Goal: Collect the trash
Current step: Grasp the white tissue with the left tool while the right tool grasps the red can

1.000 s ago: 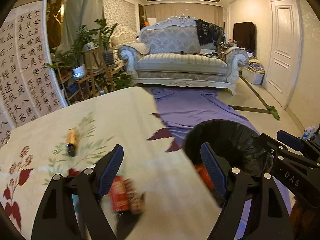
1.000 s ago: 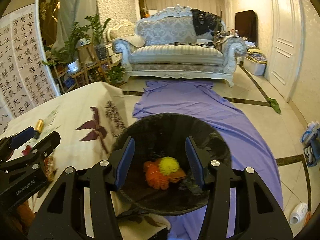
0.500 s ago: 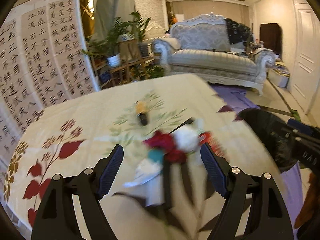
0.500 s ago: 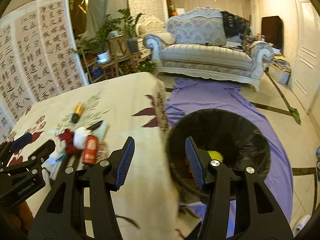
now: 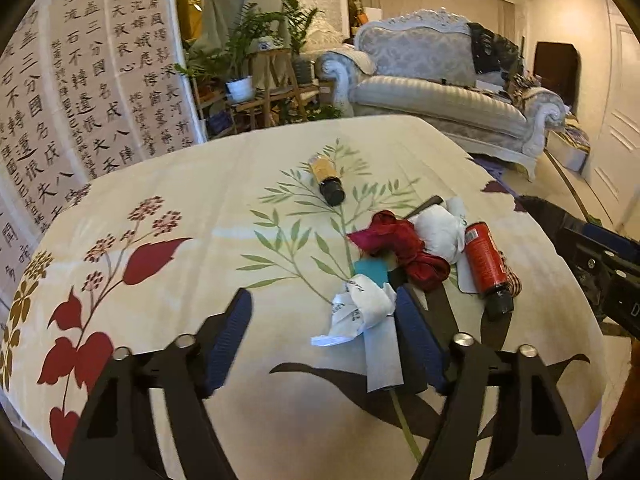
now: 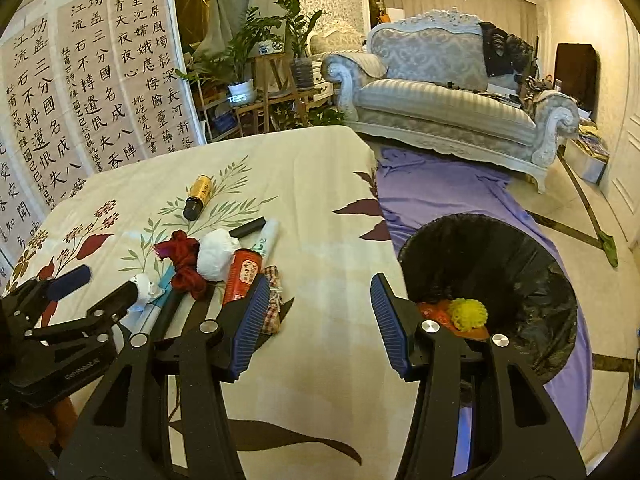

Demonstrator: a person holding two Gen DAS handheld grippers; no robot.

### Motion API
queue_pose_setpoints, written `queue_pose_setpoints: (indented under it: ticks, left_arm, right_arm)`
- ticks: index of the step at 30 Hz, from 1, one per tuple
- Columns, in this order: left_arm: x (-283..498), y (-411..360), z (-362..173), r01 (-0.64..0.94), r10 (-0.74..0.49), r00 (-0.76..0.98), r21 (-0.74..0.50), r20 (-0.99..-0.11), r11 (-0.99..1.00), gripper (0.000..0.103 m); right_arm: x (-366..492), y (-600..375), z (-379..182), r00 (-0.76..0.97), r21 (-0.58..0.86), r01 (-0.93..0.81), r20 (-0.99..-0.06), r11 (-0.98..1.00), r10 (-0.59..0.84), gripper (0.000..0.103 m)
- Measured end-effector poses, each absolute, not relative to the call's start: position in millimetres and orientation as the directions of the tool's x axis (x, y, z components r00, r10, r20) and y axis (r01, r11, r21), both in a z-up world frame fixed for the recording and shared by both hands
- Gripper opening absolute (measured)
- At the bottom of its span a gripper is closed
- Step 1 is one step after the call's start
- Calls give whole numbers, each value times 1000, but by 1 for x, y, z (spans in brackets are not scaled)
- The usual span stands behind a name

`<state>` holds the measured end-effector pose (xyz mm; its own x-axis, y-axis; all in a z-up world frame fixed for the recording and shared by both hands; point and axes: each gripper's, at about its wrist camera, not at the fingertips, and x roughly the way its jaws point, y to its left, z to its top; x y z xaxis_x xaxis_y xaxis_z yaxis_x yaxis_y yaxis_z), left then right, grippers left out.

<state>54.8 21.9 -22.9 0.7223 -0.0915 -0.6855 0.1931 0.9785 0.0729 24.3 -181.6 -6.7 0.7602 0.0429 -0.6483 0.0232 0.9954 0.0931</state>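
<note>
With both claws spread and empty, the crumpled white paper point(image 5: 362, 308), judged light and soft, is best pinched by the left gripper point(image 5: 322, 338) across its bunched middle, near the table's right edge.

Left gripper point(image 5: 323, 334): jaws spread wide above floral-clothed worktop point(image 5: 180, 208). Crumpled white printed paper point(image 5: 358, 310) just beside the right finger. Beyond: teal card point(image 5: 370, 272), red cloth point(image 5: 400, 246), white wad point(image 5: 438, 230), red bottle point(image 5: 486, 264). Amber bottle point(image 5: 326, 176) lies apart.
</note>
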Motion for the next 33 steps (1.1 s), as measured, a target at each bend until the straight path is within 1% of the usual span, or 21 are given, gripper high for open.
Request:
queue_pose_setpoints:
  ticks: [1, 3, 4, 6, 7, 8, 9, 10, 12, 17, 18, 22, 25, 27, 29, 32, 33]
  left_arm:
    - [56, 21, -24, 198, -96, 718, 70, -689, 978, 62]
    - [60, 22, -27, 210, -114, 705, 53, -700, 976, 51]
    - [61, 23, -29, 219, -129, 694, 36, -708, 975, 48]
    - [63, 26, -32, 229, -154, 674, 6, -722, 973, 34]
    - [65, 28, -34, 234, -168, 665, -11, -727, 972, 30]
    - [66, 30, -36, 238, -180, 659, -24, -730, 971, 18]
    - [66, 31, -37, 238, -186, 657, -33, -731, 971, 14]
    - [65, 34, -37, 236, -196, 657, -48, -728, 971, 14]
    - [64, 37, -35, 230, -199, 662, -56, -723, 972, 7]
    - [60, 50, -30, 215, -182, 682, -44, -709, 976, 6]
    - [59, 53, -29, 209, -177, 684, -43, -708, 977, 4]
    - [60, 67, -28, 185, -162, 689, -44, -706, 982, 4]
    - [60, 75, -27, 170, -152, 694, -46, -704, 984, 4]
    - [59, 79, -25, 161, -145, 699, -44, -700, 986, 4]
    - [59, 82, -25, 156, -139, 703, -39, -697, 987, 4]
    - [60, 85, -26, 153, -136, 706, -37, -696, 987, 4]
    - [60, 86, -27, 153, -136, 706, -38, -695, 988, 3]
  right_arm:
    - [26, -180, -8, 757, 93, 20, -652, 995, 45, 52]
    - [27, -178, -9, 753, 90, 16, -656, 996, 48, 52]
    - [27, -176, -10, 751, 89, 13, -658, 996, 49, 52]
    - [29, -172, -11, 749, 85, 6, -661, 996, 51, 52]
    - [30, -170, -11, 747, 85, 3, -662, 996, 54, 52]
    - [30, -169, -12, 746, 85, 0, -663, 996, 57, 52]
    - [31, -167, -12, 745, 84, -4, -664, 996, 59, 52]
    - [32, -166, -12, 744, 83, -8, -665, 996, 61, 52]
    - [33, -163, -13, 740, 80, -16, -669, 997, 66, 52]
    - [35, -151, -15, 735, 77, -40, -673, 996, 82, 52]
    - [36, -149, -15, 734, 77, -46, -674, 996, 86, 52]
    - [41, -140, -20, 722, 76, -69, -684, 995, 102, 51]
    - [45, -133, -23, 709, 78, -83, -696, 994, 114, 49]
    - [47, -130, -25, 703, 74, -92, -701, 993, 118, 41]
    - [50, -125, -28, 694, 68, -101, -711, 993, 119, 37]
    - [54, -120, -33, 675, 61, -104, -729, 993, 116, 24]
    - [55, -120, -34, 671, 61, -104, -732, 993, 116, 24]
